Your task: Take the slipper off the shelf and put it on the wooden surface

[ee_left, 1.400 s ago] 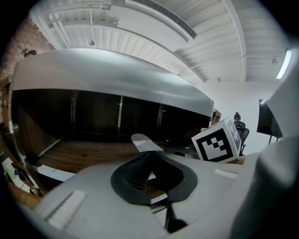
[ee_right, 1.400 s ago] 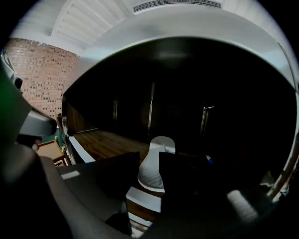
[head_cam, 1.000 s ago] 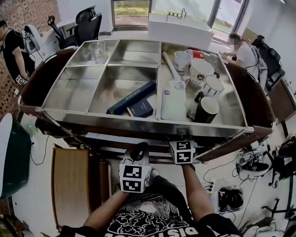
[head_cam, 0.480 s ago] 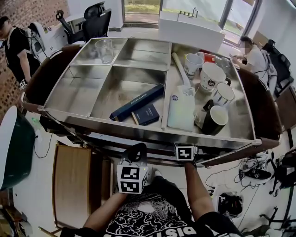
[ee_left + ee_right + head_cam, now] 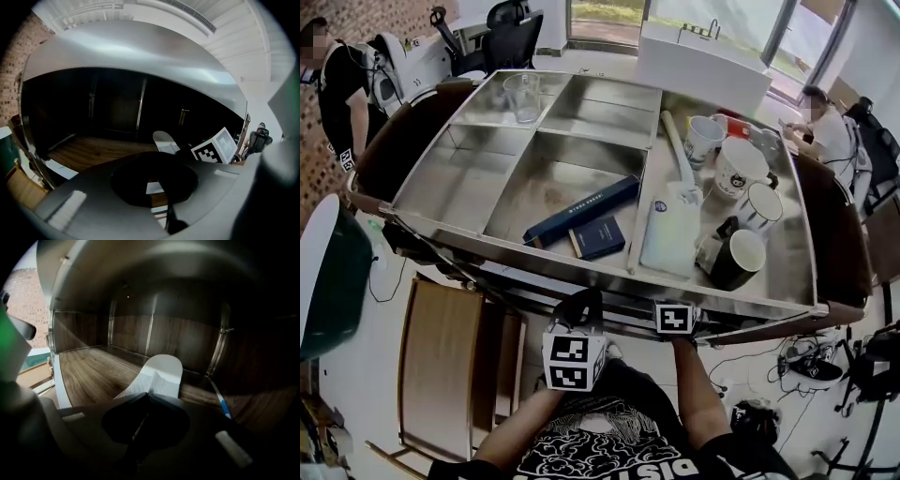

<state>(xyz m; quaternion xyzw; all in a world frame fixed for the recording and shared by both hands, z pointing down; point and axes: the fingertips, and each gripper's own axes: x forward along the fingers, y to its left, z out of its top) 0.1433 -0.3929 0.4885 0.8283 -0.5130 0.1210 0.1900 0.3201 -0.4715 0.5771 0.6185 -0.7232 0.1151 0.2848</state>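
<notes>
White slipper (image 5: 161,371) shows only in gripper views; right gripper (image 5: 146,395) just clamped it; left gripper (image 5: 157,158) jaws together.

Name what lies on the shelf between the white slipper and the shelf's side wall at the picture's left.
Nothing: the right gripper view shows only bare wooden shelf board between the slipper and that side wall.

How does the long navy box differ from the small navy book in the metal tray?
The long navy box is narrow and lies slanted across its compartment; the small navy book is short and nearly square. The box runs up toward the right divider; the book sits near the front edge. Both are navy and lie flat in the metal tray's middle compartment.
</notes>
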